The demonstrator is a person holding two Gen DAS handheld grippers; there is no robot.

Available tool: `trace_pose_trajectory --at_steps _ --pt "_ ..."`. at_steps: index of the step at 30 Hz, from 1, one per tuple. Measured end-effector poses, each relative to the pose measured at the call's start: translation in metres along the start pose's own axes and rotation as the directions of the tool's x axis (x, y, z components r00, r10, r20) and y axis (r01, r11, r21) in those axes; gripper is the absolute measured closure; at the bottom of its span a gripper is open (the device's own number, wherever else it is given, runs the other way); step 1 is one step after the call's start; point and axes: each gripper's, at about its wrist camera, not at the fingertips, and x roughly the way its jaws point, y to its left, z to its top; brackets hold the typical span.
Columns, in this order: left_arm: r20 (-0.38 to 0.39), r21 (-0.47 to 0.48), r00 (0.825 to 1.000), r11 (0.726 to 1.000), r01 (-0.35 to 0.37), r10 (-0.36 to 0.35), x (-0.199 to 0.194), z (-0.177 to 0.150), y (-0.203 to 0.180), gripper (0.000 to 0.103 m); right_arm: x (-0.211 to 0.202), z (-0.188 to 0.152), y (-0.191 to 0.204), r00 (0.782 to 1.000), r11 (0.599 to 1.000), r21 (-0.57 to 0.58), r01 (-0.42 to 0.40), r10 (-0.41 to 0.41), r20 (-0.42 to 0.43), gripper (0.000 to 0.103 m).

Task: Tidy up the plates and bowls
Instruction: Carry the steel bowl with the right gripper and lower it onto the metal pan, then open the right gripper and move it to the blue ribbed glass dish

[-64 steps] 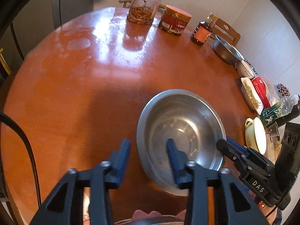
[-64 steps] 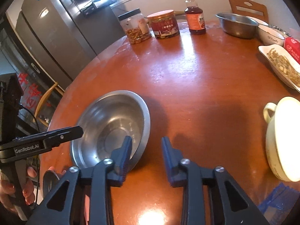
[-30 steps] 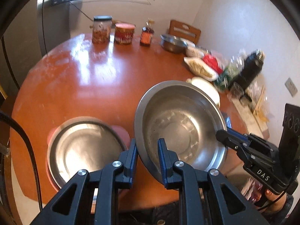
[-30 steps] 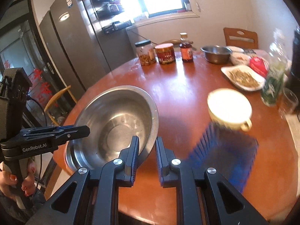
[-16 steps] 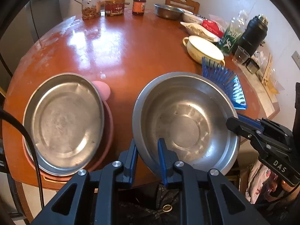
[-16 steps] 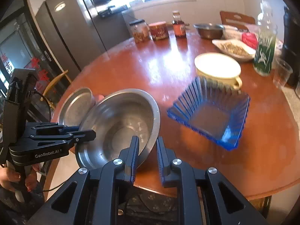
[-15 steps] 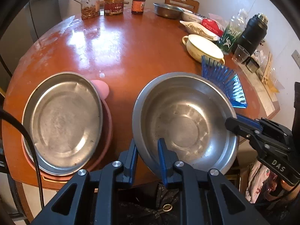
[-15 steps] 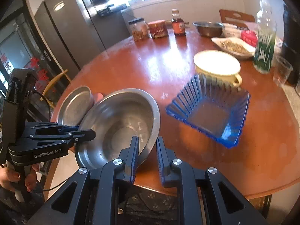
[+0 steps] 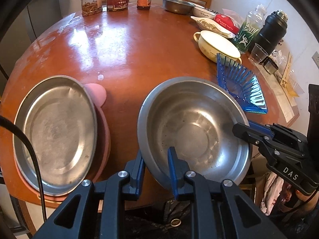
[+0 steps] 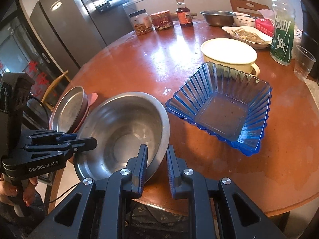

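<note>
Where the round table [image 9: 123, 45] curves toward its near edge, the steel bowl [image 9: 191, 131] hangs tilted, partly past that edge, gripped on opposite sides of its rim. The left gripper [image 9: 155, 162] clamps the near-left rim, one blue finger inside the bowl and one outside; the right gripper [image 10: 157, 164] pinches the opposite rim the same way. Each jaw gap is narrow, just the thickness of the bowl wall. Whether the bowl's underside touches the table is hidden by the bowl itself. To its left a steel plate [image 9: 55, 131] lies on a pink plate [image 9: 99, 95], of which only an edge and a lobe show. Just beside the bowl on the other side sits a blue ribbed glass dish [image 10: 221, 107], partly cut off behind the bowl in the left view. Behind the dish stands a cream pot [image 10: 229, 54].
</note>
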Motion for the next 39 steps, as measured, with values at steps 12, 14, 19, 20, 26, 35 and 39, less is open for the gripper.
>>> trace_pose_trajectory --at_steps 12,14,19,20,26,35,39 --pt "0.006 -0.009 0.999 0.999 0.036 -0.036 0.015 0.014 -0.009 0.081 -0.001 0.009 -0.013 0.999 0.999 0.02 0.047 -0.048 0.027 0.082" --pt "0.008 -0.009 0.999 0.999 0.033 -0.033 0.017 0.017 -0.011 0.081 0.0 0.009 -0.014 0.998 0.998 0.024 0.052 -0.053 0.026 0.082" --pt "0.022 -0.031 0.999 0.998 0.048 -0.047 0.02 0.024 -0.006 0.081 0.003 0.011 -0.017 0.999 0.999 0.043 0.034 -0.035 0.027 0.081" --pt "0.025 -0.036 0.998 0.998 0.054 -0.053 0.021 0.025 -0.006 0.081 0.004 0.011 -0.019 1.0 0.998 0.064 0.009 -0.011 0.023 0.079" --pt "0.037 -0.039 0.997 0.997 0.072 -0.071 0.018 0.024 -0.005 0.08 -0.002 0.012 -0.024 1.0 0.994 0.112 -0.012 0.009 0.027 0.061" --pt "0.137 -0.038 0.989 0.997 0.061 -0.055 -0.005 0.025 -0.004 0.064 -0.023 0.007 -0.037 0.999 0.988 0.152 0.013 -0.02 0.047 0.051" --pt "0.164 -0.034 0.985 0.998 0.06 -0.054 -0.017 0.026 -0.004 0.064 -0.038 0.001 -0.039 0.998 0.988 0.152 0.008 -0.018 0.065 0.05"
